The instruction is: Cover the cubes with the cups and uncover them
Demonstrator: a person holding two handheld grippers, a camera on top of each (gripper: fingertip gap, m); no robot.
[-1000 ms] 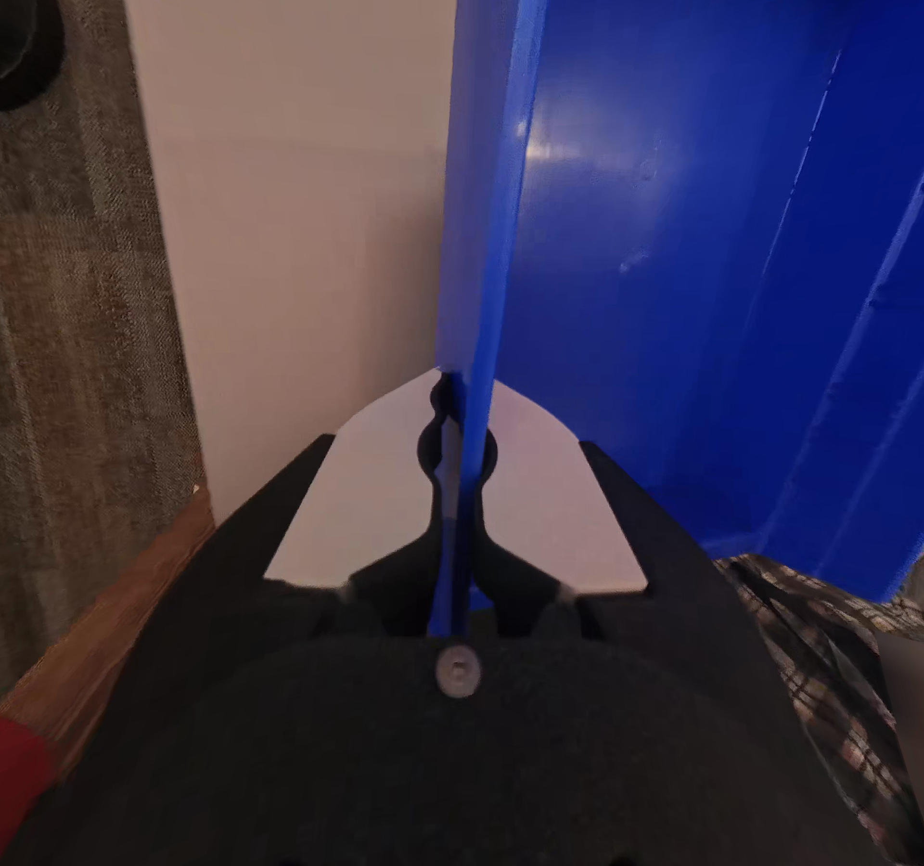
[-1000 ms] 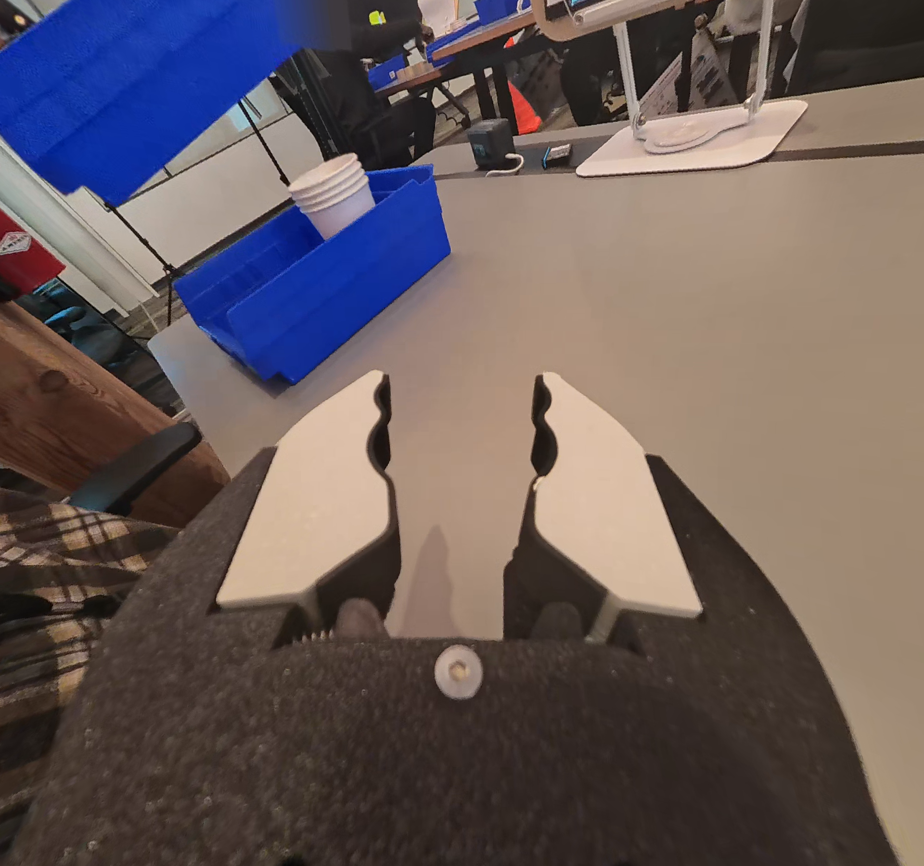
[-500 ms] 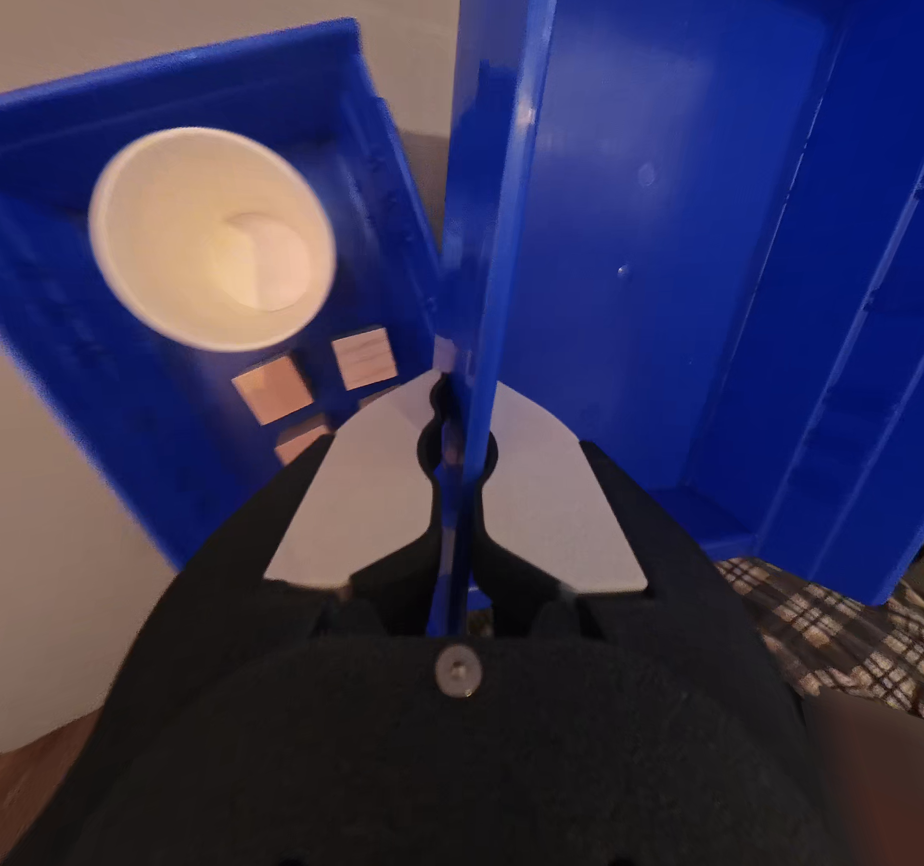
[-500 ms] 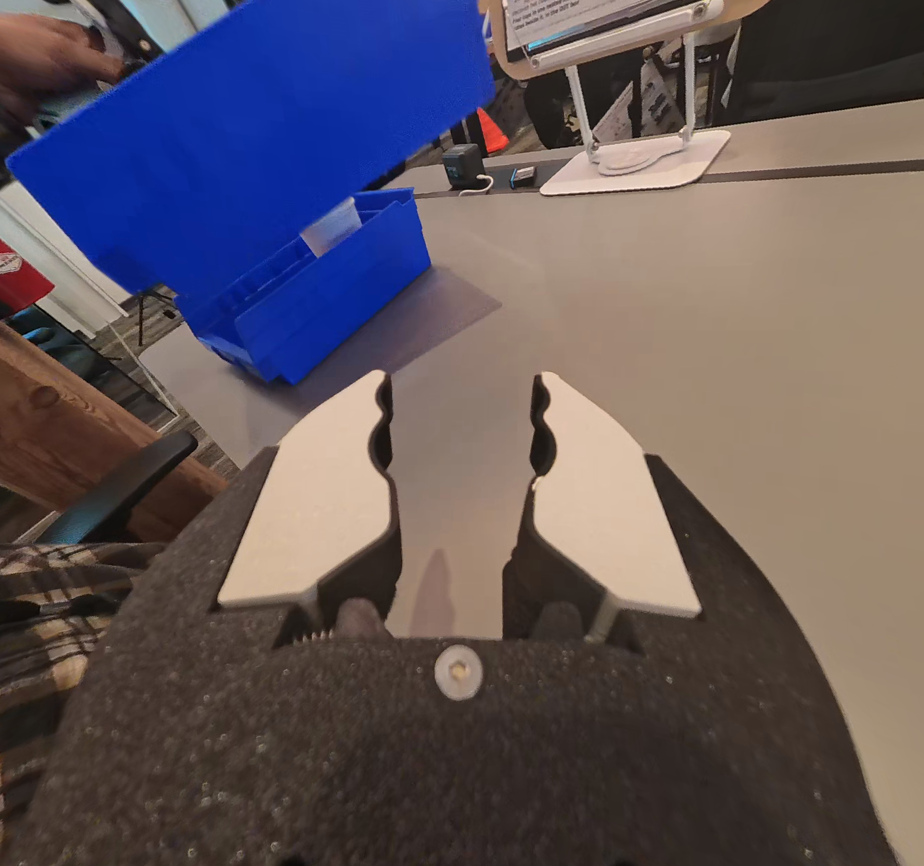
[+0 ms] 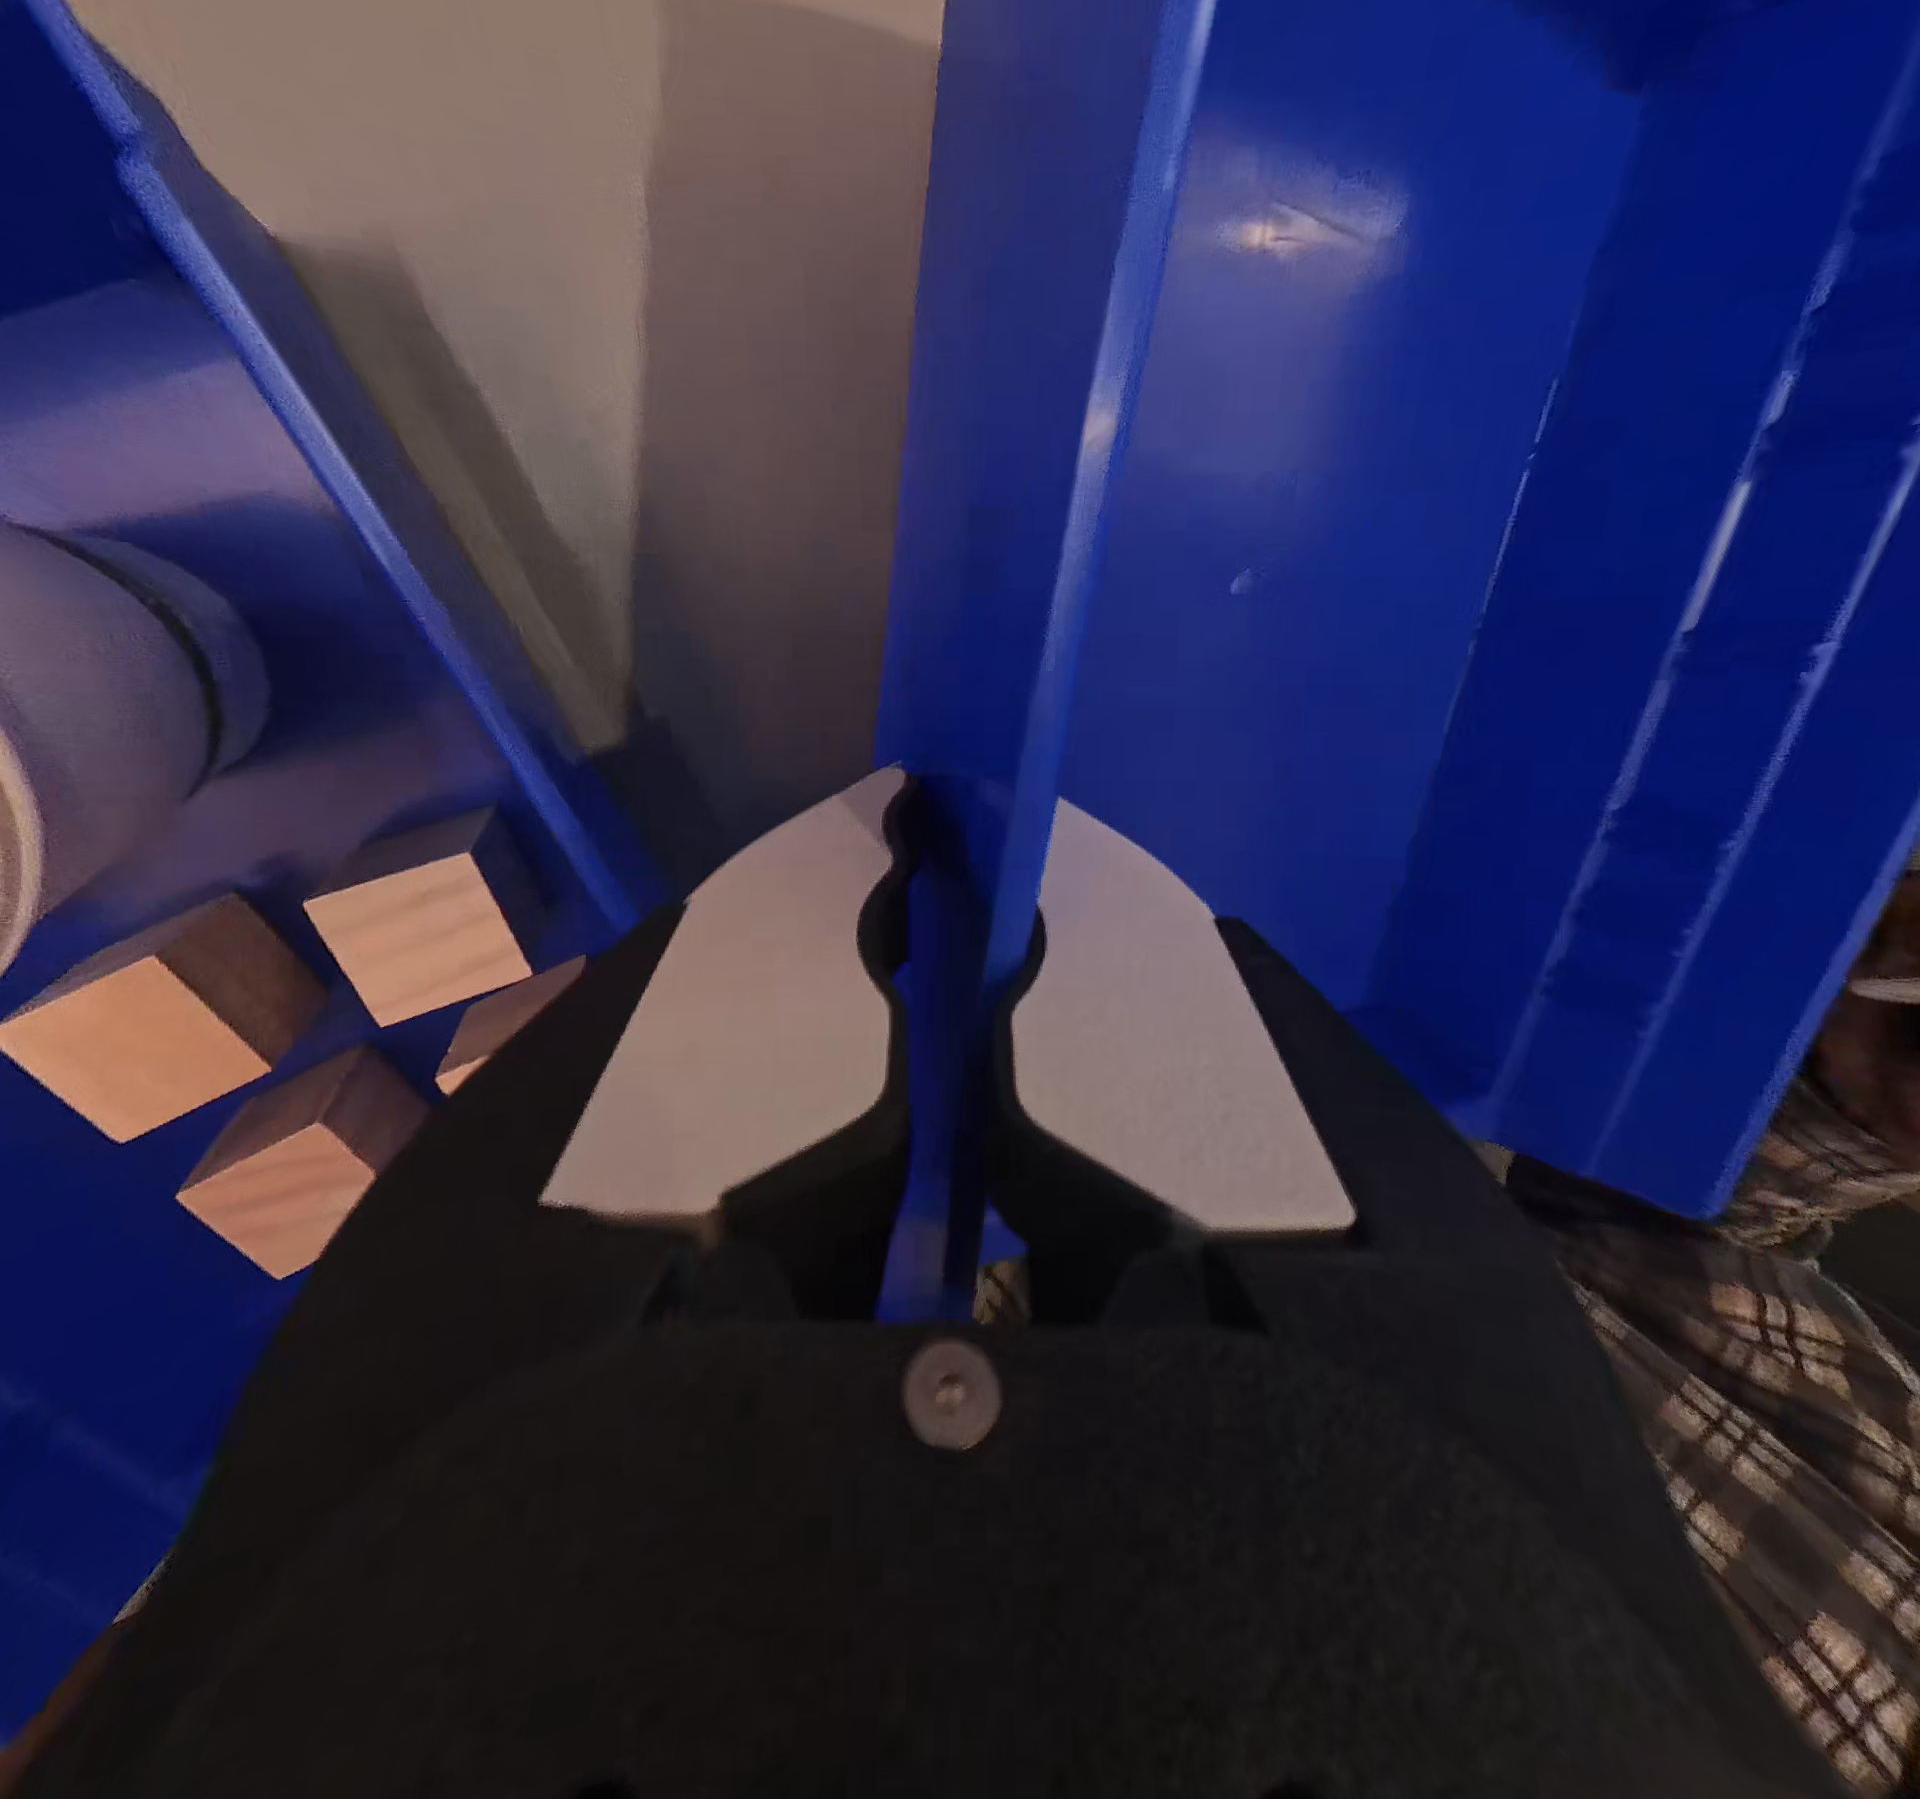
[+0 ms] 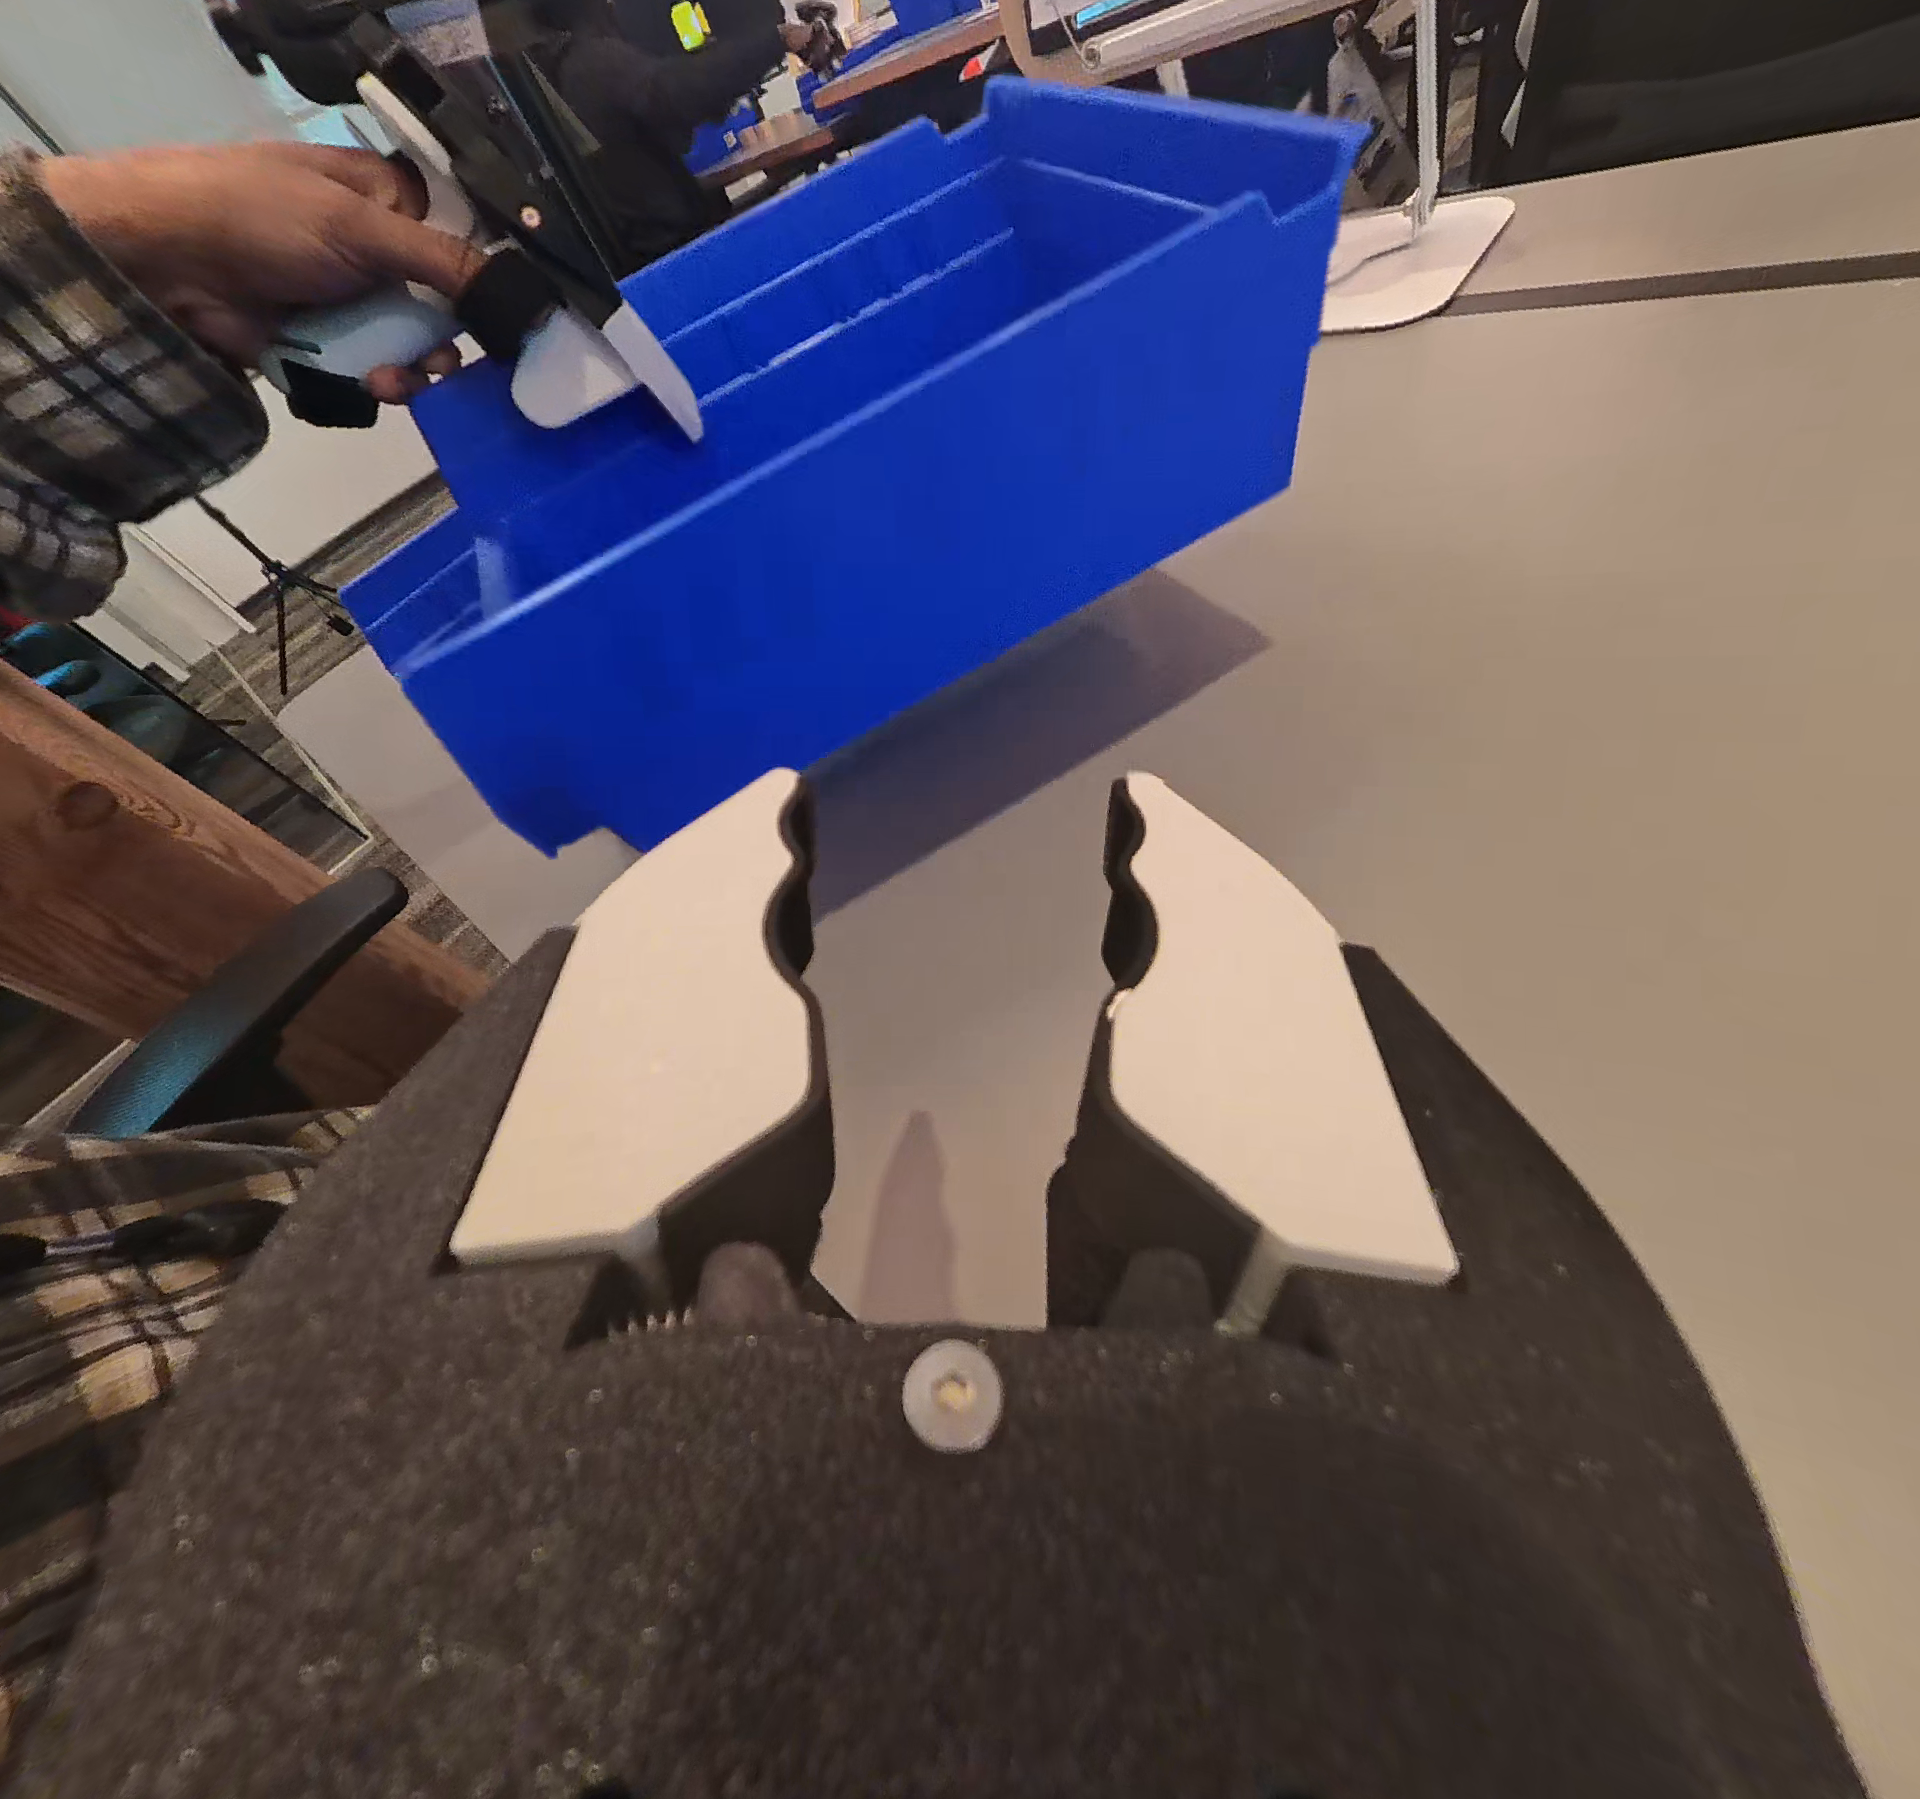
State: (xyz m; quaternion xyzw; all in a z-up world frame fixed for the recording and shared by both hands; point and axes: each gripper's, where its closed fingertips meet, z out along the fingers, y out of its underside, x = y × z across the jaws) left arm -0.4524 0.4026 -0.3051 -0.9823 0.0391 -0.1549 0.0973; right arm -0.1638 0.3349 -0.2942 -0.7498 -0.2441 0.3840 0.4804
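Note:
My left gripper is shut on the side wall of an empty blue bin. In the right wrist view this held bin hangs low over the grey table, with the left gripper clamped on its far wall. A second blue bin lies to the left. It holds several wooden cubes and a stack of white cups. Only its end shows behind the held bin. My right gripper is open and empty above the table's near edge.
A white stand with a sign board stands at the back right of the table. A wooden desk and a black chair armrest are left of the table. A plaid sleeve holds the left gripper.
The left gripper has carried the empty blue bin down from high on the left to just beside the bin with cups and cubes, turning it level. The right gripper has stayed open.

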